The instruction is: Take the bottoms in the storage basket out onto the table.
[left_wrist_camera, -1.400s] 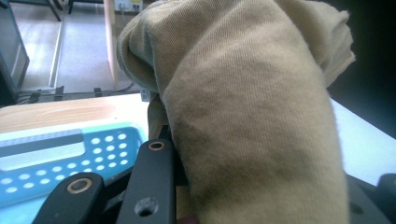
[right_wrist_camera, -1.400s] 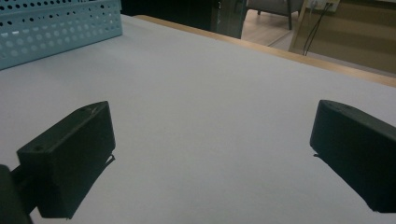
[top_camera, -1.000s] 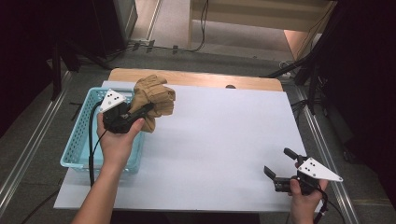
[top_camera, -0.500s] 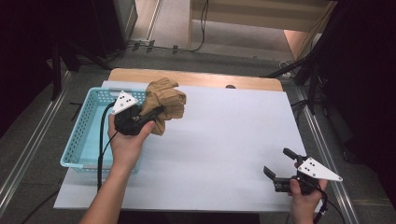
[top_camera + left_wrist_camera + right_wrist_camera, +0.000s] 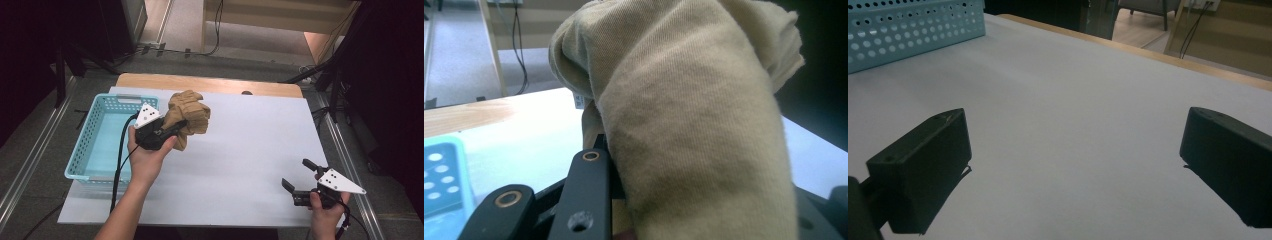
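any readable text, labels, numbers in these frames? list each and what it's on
None can be read.
Small white tag on the bunched tan cloth, at its fold in the left gripper view: marks too small and blurred to read.
Grey three-cornered plates on the left gripper and right gripper: dark dots, no lettering.
Light blue perforated plastic basket and white table sheet: no print visible.

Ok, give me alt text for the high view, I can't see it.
The left tongs grip a bunched tan cloth beside a light blue basket on a white table. The right tongs hang open near the front right corner.
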The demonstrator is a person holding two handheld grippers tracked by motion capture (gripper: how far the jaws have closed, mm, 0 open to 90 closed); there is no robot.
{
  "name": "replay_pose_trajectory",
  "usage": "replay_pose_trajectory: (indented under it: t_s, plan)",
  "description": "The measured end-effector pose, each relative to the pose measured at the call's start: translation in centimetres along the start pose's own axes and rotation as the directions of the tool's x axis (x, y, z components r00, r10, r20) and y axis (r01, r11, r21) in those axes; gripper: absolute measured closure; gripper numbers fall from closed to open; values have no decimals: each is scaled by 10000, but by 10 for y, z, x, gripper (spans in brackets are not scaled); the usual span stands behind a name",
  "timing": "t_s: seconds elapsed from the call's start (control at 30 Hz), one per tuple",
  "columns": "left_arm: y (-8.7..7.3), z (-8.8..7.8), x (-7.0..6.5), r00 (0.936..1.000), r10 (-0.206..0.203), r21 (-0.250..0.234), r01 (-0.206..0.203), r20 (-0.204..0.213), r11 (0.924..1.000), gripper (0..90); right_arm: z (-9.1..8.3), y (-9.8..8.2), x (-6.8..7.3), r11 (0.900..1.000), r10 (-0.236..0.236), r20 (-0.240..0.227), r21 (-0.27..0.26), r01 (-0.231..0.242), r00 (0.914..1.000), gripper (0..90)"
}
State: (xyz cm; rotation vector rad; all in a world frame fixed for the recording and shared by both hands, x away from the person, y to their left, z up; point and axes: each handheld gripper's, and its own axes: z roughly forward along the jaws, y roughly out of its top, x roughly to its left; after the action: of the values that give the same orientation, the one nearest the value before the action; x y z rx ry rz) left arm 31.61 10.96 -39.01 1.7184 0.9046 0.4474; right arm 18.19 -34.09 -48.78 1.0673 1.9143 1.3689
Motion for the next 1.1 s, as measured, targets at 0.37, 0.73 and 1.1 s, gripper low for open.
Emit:
replay_pose_trajectory:
  t_s: [0.37,0.73,1.1]
  plan:
    - [-6,13,-17,9991,247,254,-256,337,9994,656,0,0,0,10000,13,-11,7,-13,10000,0]
    - [-10,23,-28,9973,348,396,-375,653,9985,656,1,0,0,10000,17,-10,14,-17,10000,0]
    - [-18,36,-42,9941,391,589,-452,1012,9972,656,2,-1,0,10000,38,-65,81,-37,10000,0]
